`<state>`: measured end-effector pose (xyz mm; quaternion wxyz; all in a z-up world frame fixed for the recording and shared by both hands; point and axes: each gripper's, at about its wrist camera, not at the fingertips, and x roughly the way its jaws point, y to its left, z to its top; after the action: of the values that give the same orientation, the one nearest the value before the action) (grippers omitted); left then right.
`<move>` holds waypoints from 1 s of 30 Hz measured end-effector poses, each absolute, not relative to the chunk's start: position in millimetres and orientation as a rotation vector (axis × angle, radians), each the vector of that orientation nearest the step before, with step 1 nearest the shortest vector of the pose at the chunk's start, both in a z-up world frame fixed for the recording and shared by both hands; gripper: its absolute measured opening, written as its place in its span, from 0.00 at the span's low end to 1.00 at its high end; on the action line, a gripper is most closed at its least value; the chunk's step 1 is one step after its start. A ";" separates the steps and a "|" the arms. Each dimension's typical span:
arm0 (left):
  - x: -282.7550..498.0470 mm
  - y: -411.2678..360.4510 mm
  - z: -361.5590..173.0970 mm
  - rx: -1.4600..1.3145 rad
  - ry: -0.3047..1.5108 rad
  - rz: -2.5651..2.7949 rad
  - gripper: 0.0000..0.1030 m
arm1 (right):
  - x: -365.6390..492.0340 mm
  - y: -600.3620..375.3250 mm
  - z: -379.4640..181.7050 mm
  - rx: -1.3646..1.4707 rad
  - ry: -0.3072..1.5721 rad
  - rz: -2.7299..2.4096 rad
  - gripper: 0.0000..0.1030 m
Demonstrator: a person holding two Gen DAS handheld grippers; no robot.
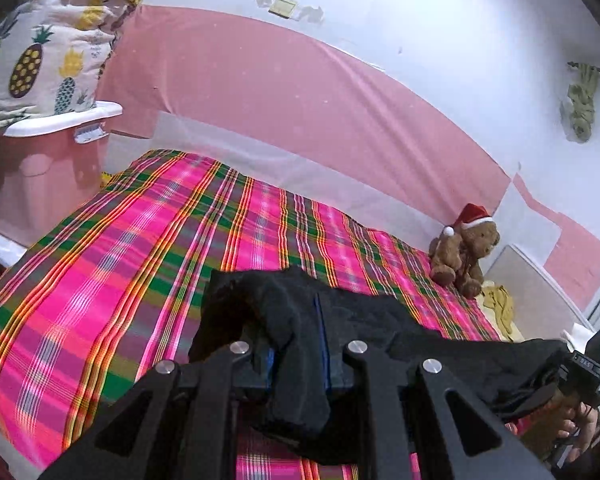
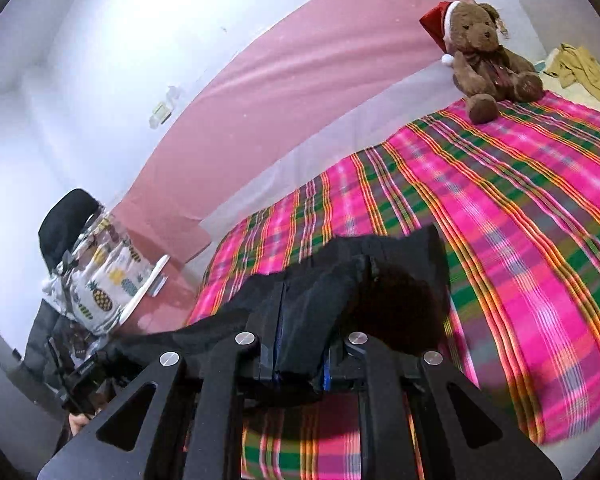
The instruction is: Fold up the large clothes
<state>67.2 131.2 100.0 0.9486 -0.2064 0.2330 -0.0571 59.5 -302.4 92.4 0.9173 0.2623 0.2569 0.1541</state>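
Note:
A black garment (image 1: 296,320) is held up over the plaid bed between both grippers. My left gripper (image 1: 300,364) is shut on one bunched edge of it, and the cloth drapes over and hides the fingertips. From there the garment stretches right to the other gripper (image 1: 580,372), held by a hand at the frame's edge. In the right wrist view my right gripper (image 2: 300,360) is shut on the black garment (image 2: 380,280), which hangs off to the left toward the left gripper (image 2: 88,376).
The bed carries a pink, green and orange plaid sheet (image 1: 140,260). A brown teddy bear (image 1: 464,252) in a Santa hat sits by the pink wall, next to a yellow cloth (image 1: 500,308). A pineapple-print bundle (image 1: 48,52) lies on a pink bin at the left.

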 end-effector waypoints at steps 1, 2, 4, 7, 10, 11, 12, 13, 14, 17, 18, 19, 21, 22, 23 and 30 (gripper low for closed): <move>76.3 132.1 99.8 -0.417 0.477 -0.113 0.16 | 68.9 -302.5 93.5 0.540 0.530 0.312 0.13; 88.5 132.6 99.5 -0.413 0.484 -0.109 0.16 | 84.2 -302.1 95.5 0.541 0.537 0.302 0.13; 115.0 132.0 97.3 -0.402 0.503 -0.099 0.16 | 109.5 -300.3 96.9 0.541 0.559 0.283 0.13; 150.9 130.8 87.5 -0.390 0.541 -0.078 0.16 | 140.8 -298.5 94.3 0.529 0.589 0.256 0.14; 188.7 131.2 69.6 -0.382 0.597 -0.056 0.16 | 181.9 -292.5 85.1 0.503 0.643 0.214 0.14; 198.2 131.1 64.1 -0.381 0.614 -0.053 0.16 | 194.4 -291.5 80.9 0.496 0.662 0.202 0.14; 209.6 130.8 57.0 -0.377 0.635 -0.047 0.16 | 205.3 -290.0 76.5 0.490 0.682 0.190 0.14; 220.7 130.5 49.1 -0.372 0.658 -0.041 0.16 | 219.7 -290.0 67.9 0.487 0.710 0.176 0.14; 231.1 130.3 40.3 -0.367 0.682 -0.036 0.16 | 231.5 -290.1 60.5 0.487 0.733 0.165 0.14; 256.0 129.3 20.0 -0.357 0.736 -0.026 0.17 | 260.1 -290.7 36.9 0.487 0.796 0.140 0.15; 263.2 128.3 12.8 -0.353 0.751 -0.022 0.18 | 270.1 -290.7 27.1 0.491 0.818 0.132 0.15; 268.3 127.3 7.7 -0.350 0.762 -0.020 0.18 | 277.8 -290.4 19.9 0.493 0.835 0.127 0.16; 276.4 124.6 -0.7 -0.348 0.774 -0.016 0.21 | 292.1 -289.9 2.7 0.496 0.876 0.119 0.17; 279.6 123.4 -5.4 -0.347 0.778 -0.016 0.21 | 296.2 -290.2 -3.6 0.502 0.887 0.116 0.17; 282.3 122.6 -8.8 -0.344 0.782 -0.016 0.22 | 301.5 -290.5 -12.3 0.510 0.904 0.115 0.17; 294.0 121.7 -10.9 -0.353 0.809 -0.027 0.25 | 310.8 -294.7 -25.8 0.542 0.934 0.153 0.19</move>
<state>294.0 121.7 -10.9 0.9041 -0.1708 0.3915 -0.0130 310.8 -294.7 -25.8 0.8549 0.2576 0.4444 0.0726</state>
